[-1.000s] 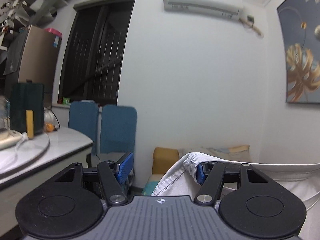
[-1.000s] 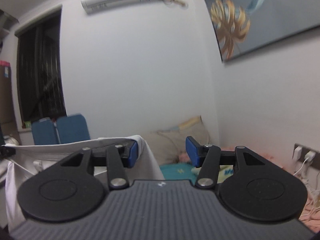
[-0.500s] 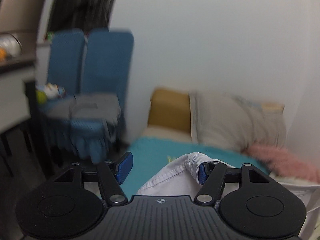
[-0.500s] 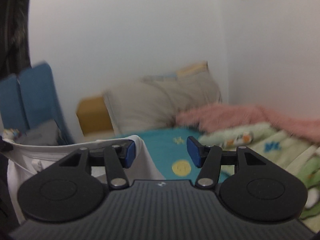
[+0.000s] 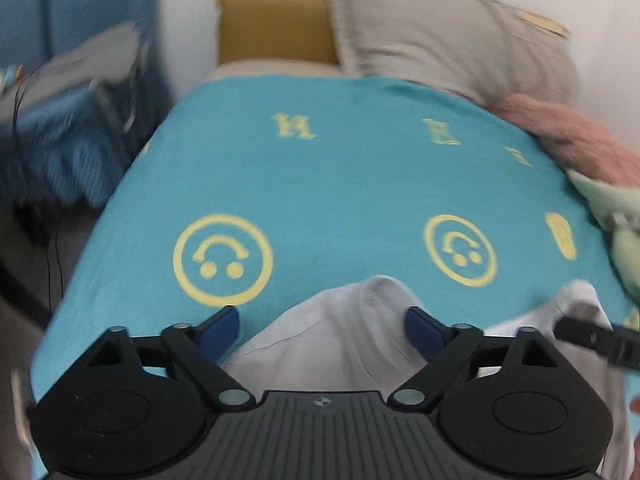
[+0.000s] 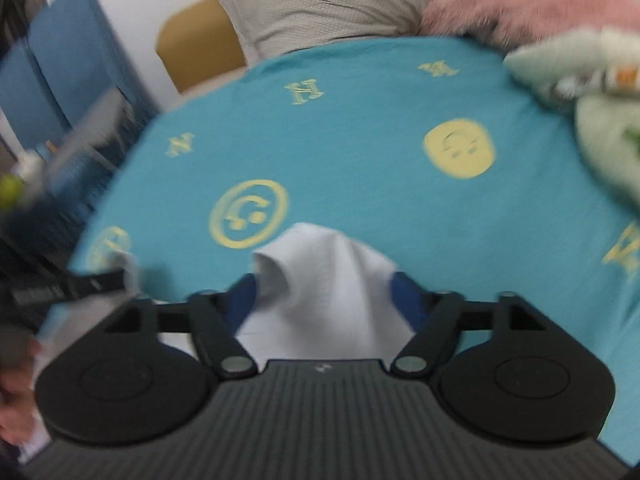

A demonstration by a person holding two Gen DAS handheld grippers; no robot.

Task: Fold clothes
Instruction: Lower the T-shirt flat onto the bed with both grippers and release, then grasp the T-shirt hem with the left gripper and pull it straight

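you are pointing both grippers down over the bed, toward the teal sheet [image 5: 340, 184] printed with yellow smiley faces.

left gripper [image 5: 322, 326]: its blue pads are standing wide apart. the white shirt [image 5: 348, 328] is bunching up between them, leaning toward the pad at 3 o'clock; the pad at 9 o'clock is showing bare against the sheet. you are not pinching the cloth flat here.

right gripper [image 6: 324, 294]: its jaws are also standing apart, and a peak of the white shirt [image 6: 324, 280] is rising between the two pads, touching or hiding both. whether the cloth is being gripped or only draped cannot be told.

in the left view, the other gripper is showing at 3 o'clock with more shirt beside it; in the right view it is showing at 9 o'clock.

at 12 o'clock, a grey pillow [image 5: 440, 32] is lying at the head of the bed, with a pink fluffy blanket [image 5: 568, 136] toward 2 o'clock. both views are blurring from motion.
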